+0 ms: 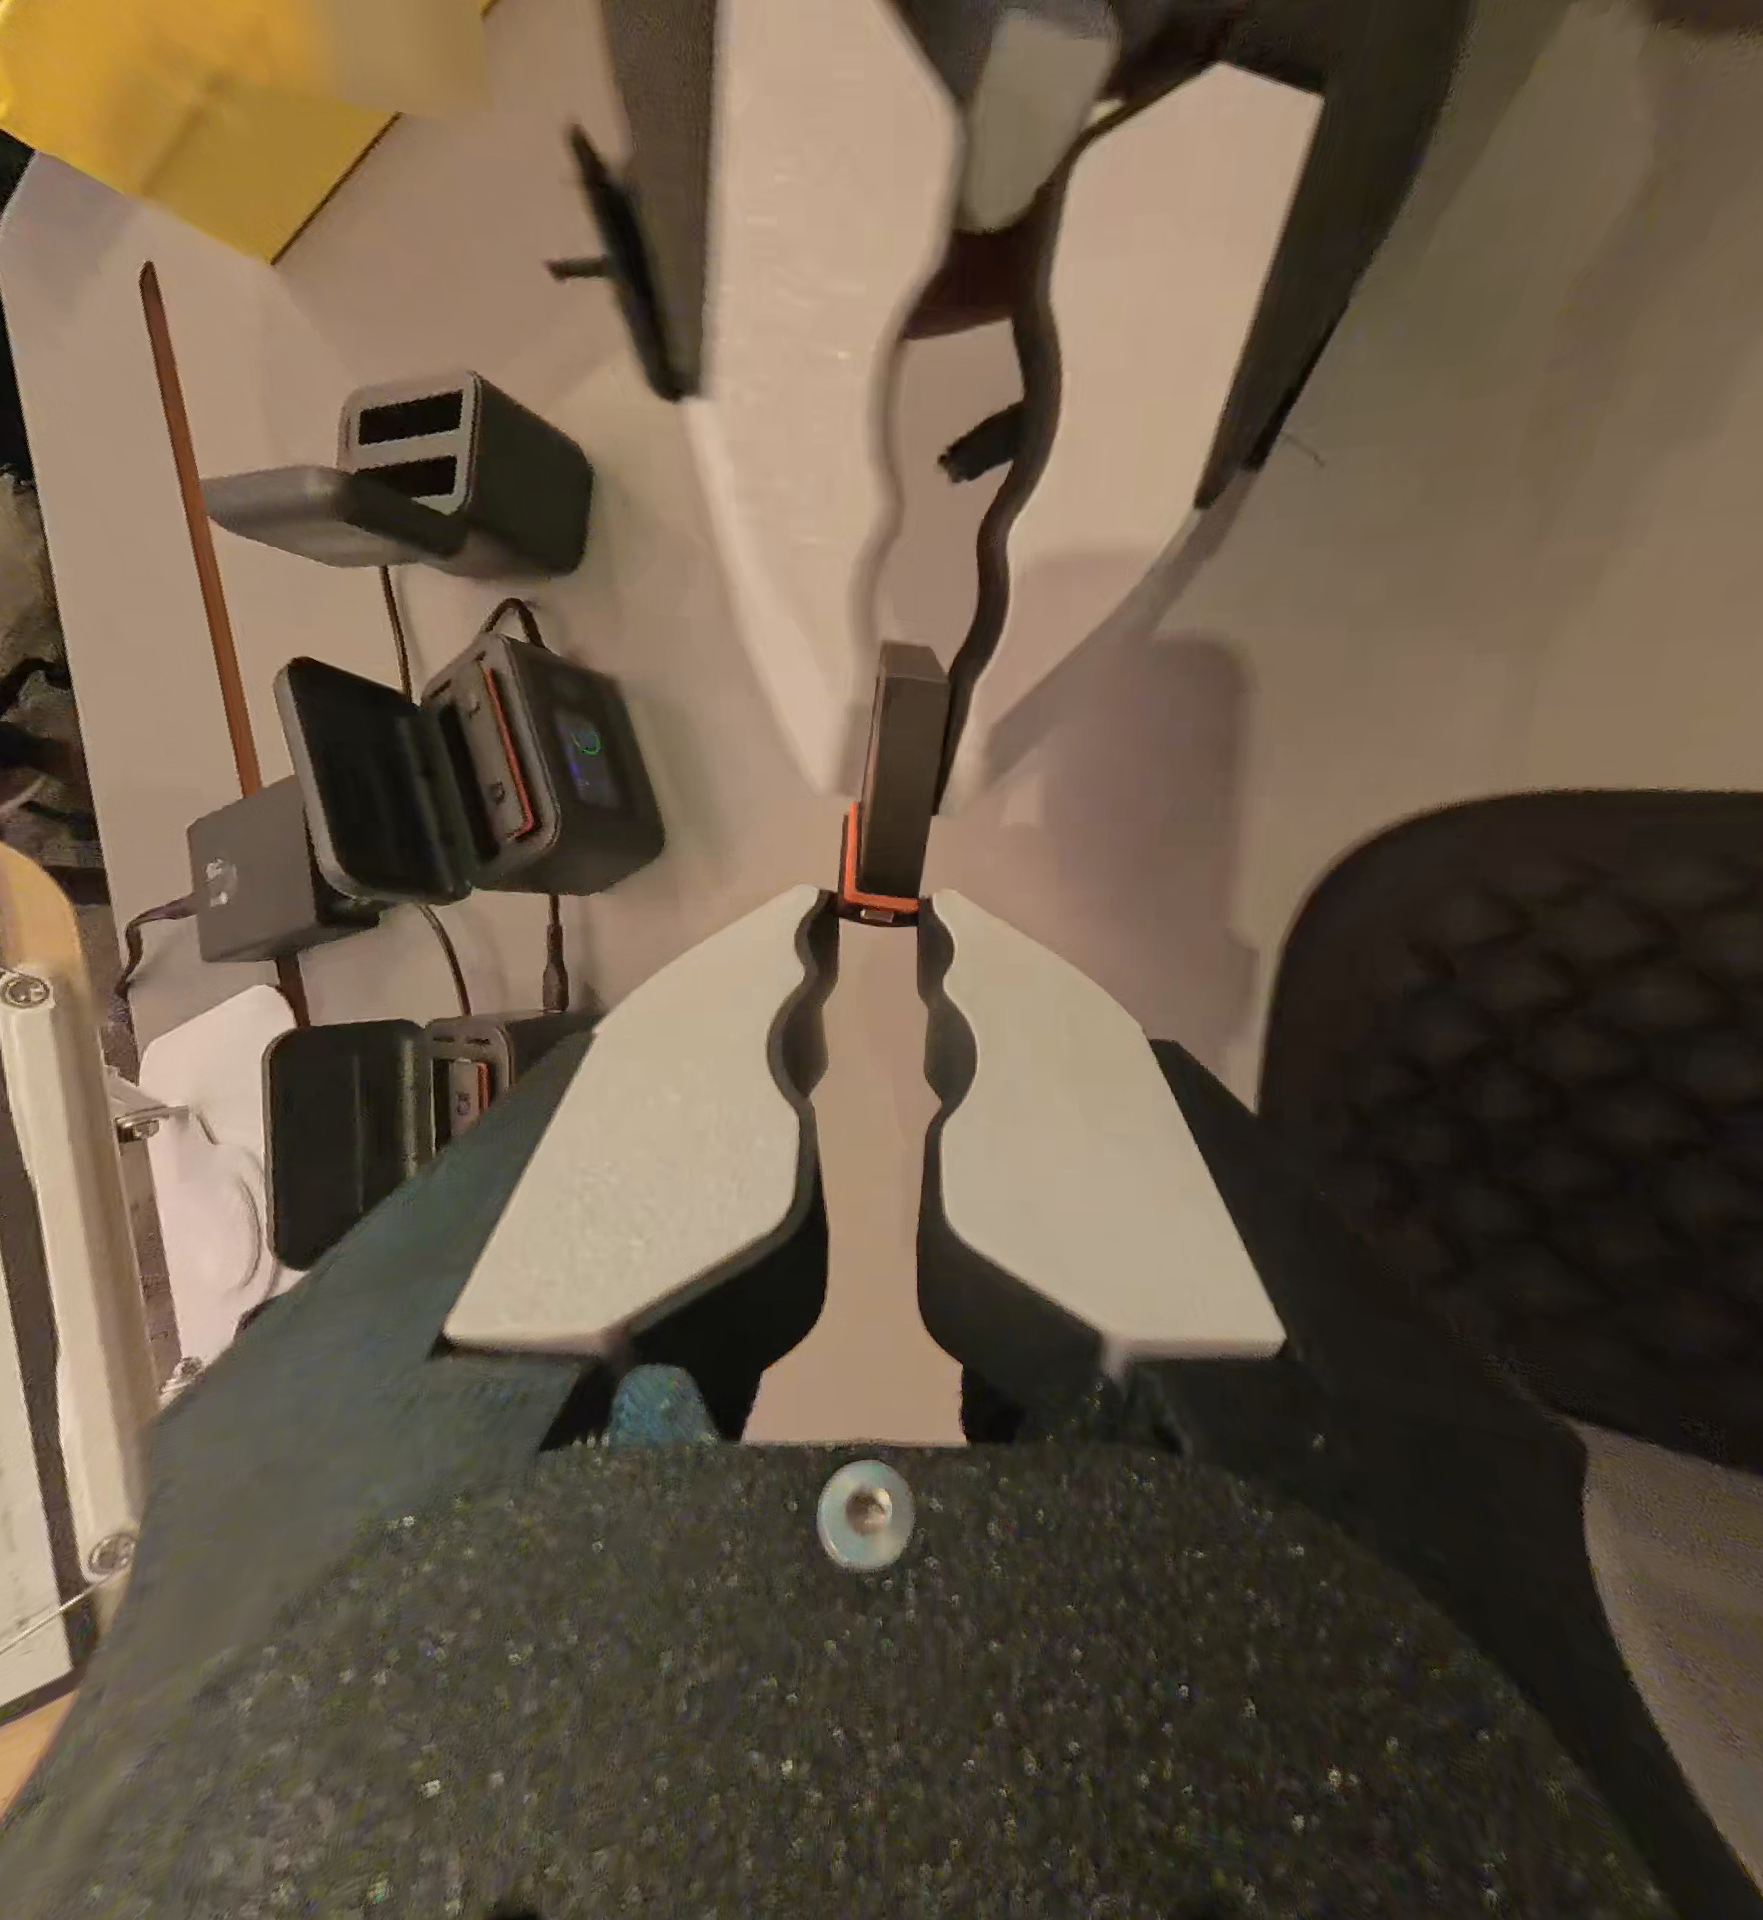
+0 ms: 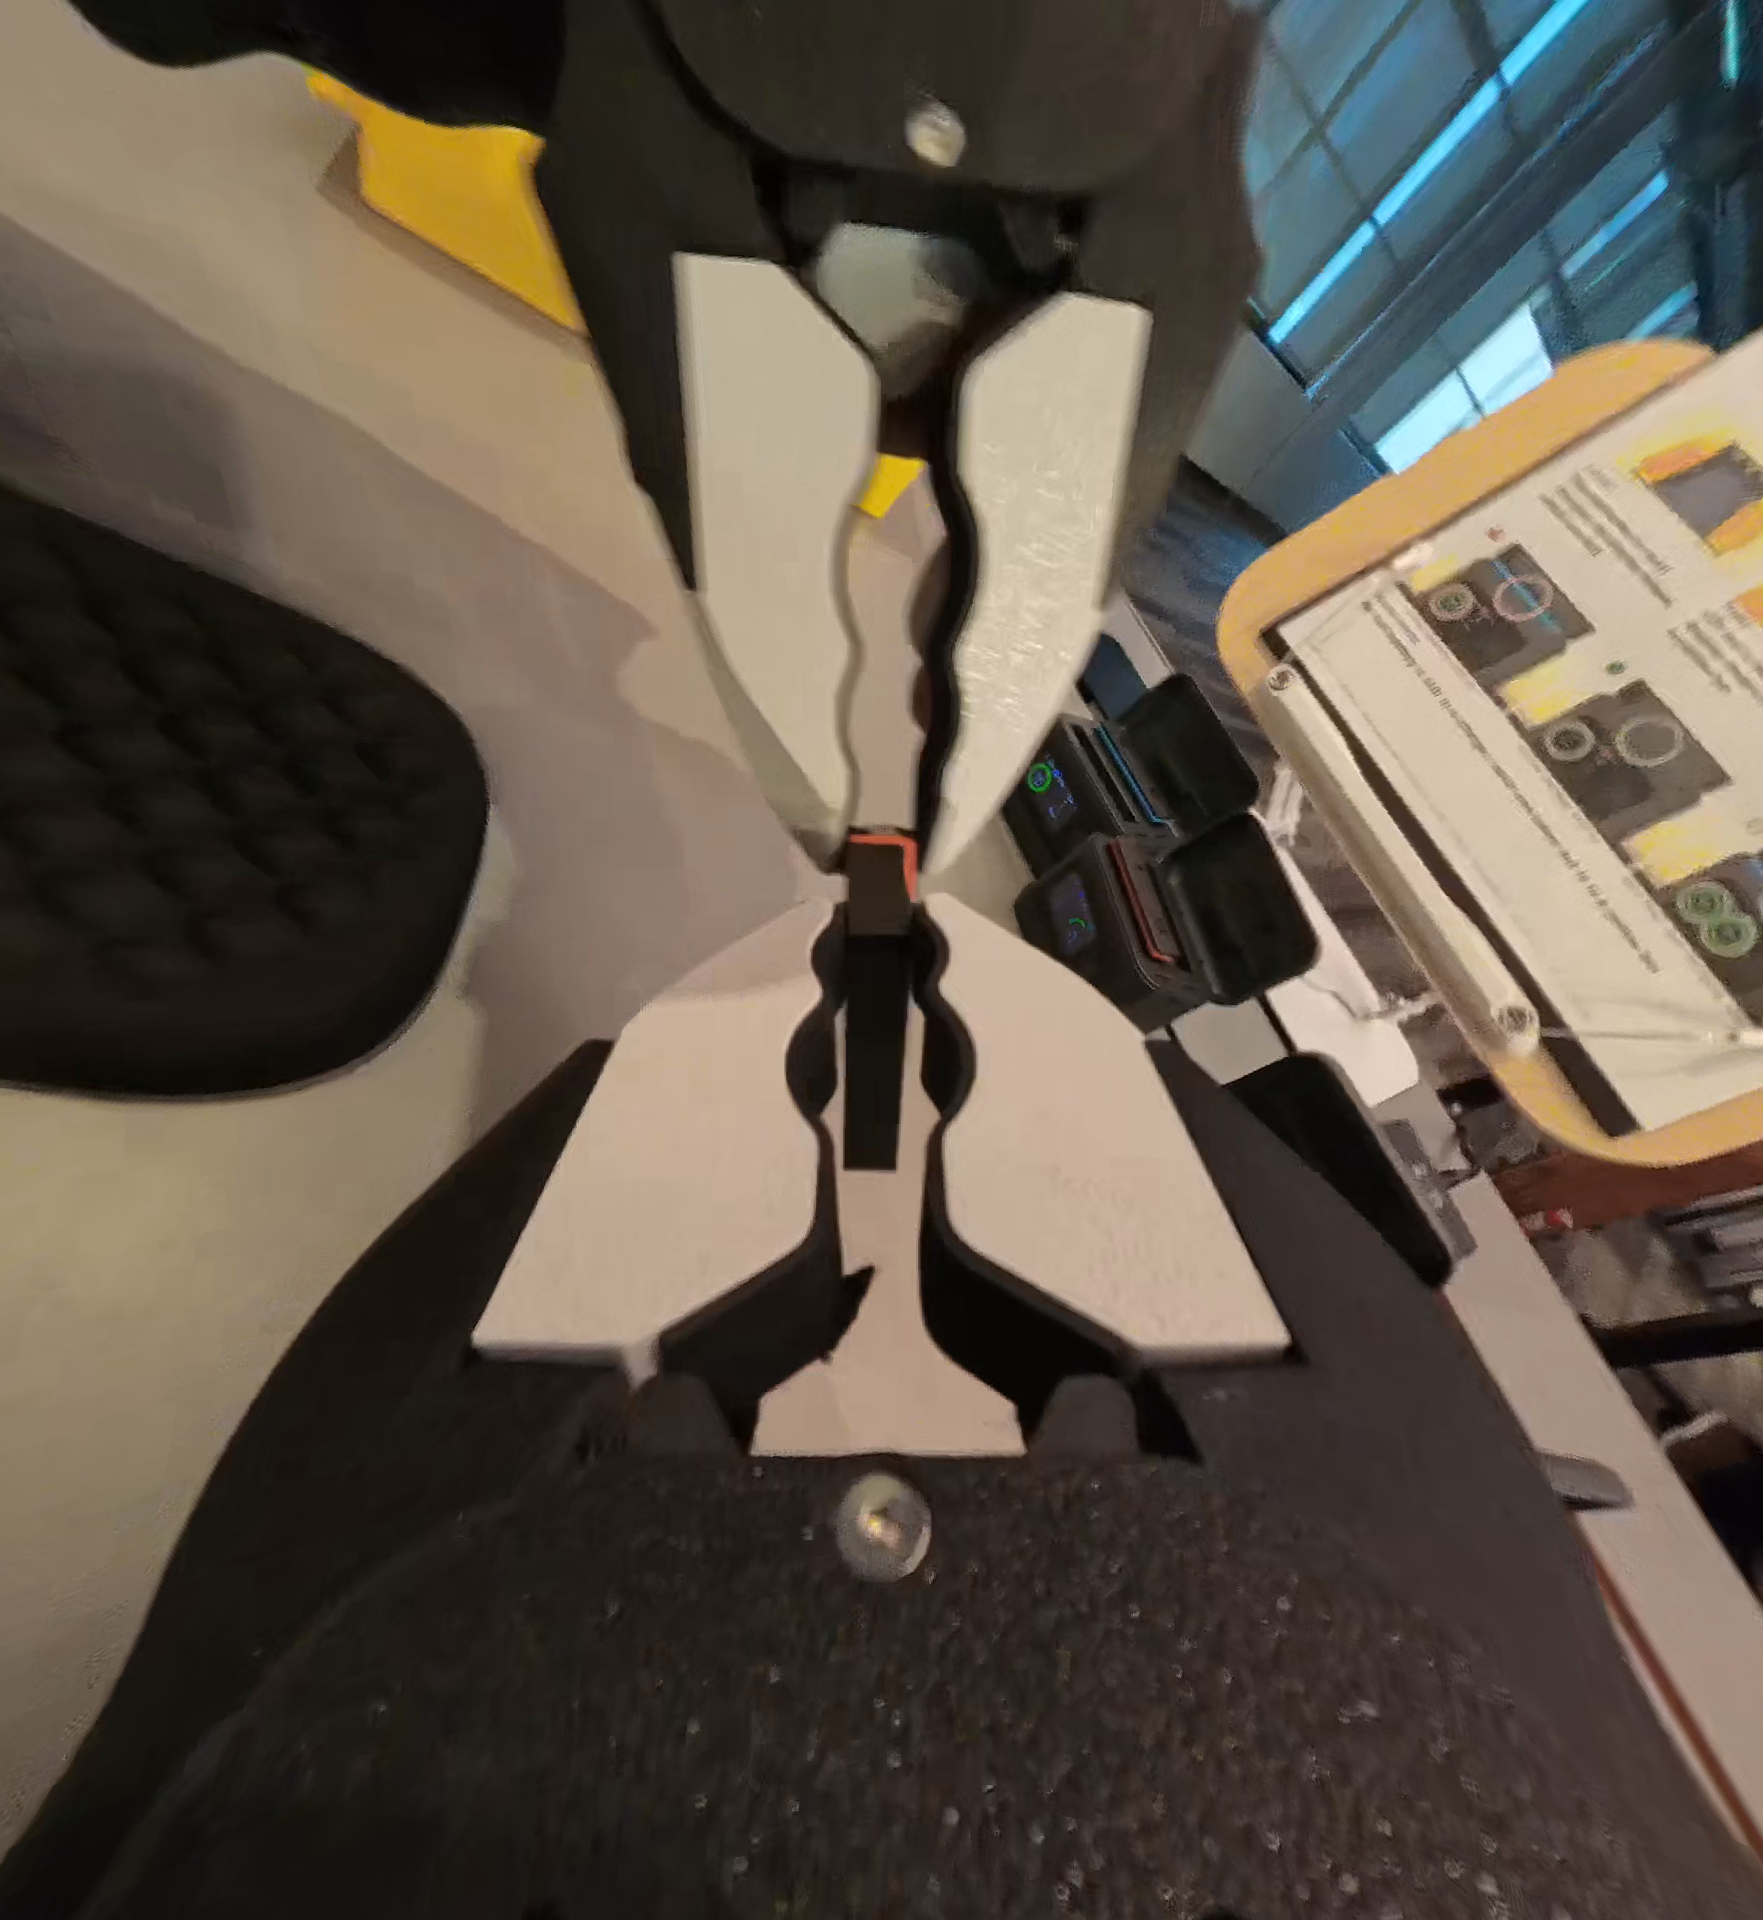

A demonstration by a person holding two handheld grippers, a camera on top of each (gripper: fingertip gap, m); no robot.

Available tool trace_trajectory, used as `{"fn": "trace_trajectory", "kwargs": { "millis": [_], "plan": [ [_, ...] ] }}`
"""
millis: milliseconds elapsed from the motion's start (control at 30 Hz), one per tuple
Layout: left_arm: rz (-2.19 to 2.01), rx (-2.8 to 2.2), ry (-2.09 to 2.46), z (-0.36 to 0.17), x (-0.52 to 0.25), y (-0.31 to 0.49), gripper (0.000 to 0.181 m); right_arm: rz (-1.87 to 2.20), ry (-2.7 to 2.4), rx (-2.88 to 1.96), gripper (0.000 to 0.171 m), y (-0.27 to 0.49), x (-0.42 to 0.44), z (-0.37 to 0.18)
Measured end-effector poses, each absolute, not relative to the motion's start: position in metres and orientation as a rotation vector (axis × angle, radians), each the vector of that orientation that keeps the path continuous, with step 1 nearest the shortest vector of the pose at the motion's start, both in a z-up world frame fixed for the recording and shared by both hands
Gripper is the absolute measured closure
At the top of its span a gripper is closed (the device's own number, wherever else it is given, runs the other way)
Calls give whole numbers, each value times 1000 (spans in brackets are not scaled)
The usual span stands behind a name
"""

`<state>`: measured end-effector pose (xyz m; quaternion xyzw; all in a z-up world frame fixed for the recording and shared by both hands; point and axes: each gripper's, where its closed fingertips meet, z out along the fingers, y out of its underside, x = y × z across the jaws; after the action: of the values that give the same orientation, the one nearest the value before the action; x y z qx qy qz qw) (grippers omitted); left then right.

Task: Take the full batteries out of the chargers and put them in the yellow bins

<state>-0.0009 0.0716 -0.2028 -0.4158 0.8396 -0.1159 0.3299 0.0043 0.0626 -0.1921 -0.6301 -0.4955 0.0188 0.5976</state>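
Observation:
A black battery with an orange end (image 1: 903, 769) is held over the white table between both grippers, which face each other tip to tip. My left gripper (image 1: 875, 906) pinches the orange end. My right gripper (image 2: 877, 935) is shut on the black body of the battery (image 2: 872, 1039), which lies between its fingers. The right gripper (image 1: 903, 795) comes in from the top of the left wrist view. The left gripper (image 2: 882, 852) comes in from the top of the right wrist view. A yellow bin (image 1: 191, 94) sits at the far left, partly hidden (image 2: 461, 208).
Three black chargers stand with lids open: an empty one (image 1: 461, 468), one with a lit screen (image 1: 544, 769), one partly hidden (image 1: 368, 1122). Two show lit screens (image 2: 1116, 873). A power adapter (image 1: 243, 873) has cables attached. A black mesh cushion (image 1: 1563, 1091) and a framed instruction sheet (image 2: 1583, 727) flank the table. The grippers are tip to tip, or close to it. Left tips and right tips are each some 35 cm from the power adapter (image 1: 243, 873).

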Motion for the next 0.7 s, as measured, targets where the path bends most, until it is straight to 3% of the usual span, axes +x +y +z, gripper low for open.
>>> {"fn": "trace_trajectory", "kwargs": {
  "millis": [133, 333, 533, 700],
  "plan": [
    [-437, -1088, 2126, -201, 6, 69, 167, 99, -1144, -1435, 161, 60, 8, -189],
    [-834, -1158, 1818, -182, 15, 67, 149, 758, -749, -1397, 161, 57, 27, -138],
    [-1319, -1158, 1483, -156, 32, 51, 151, 1124, -483, -1298, 161, 60, 50, -114],
    [-1490, -1136, 1380, -147, 45, 43, 155, 1237, -451, -1253, 161, 56, 50, -111]
  ]
}}
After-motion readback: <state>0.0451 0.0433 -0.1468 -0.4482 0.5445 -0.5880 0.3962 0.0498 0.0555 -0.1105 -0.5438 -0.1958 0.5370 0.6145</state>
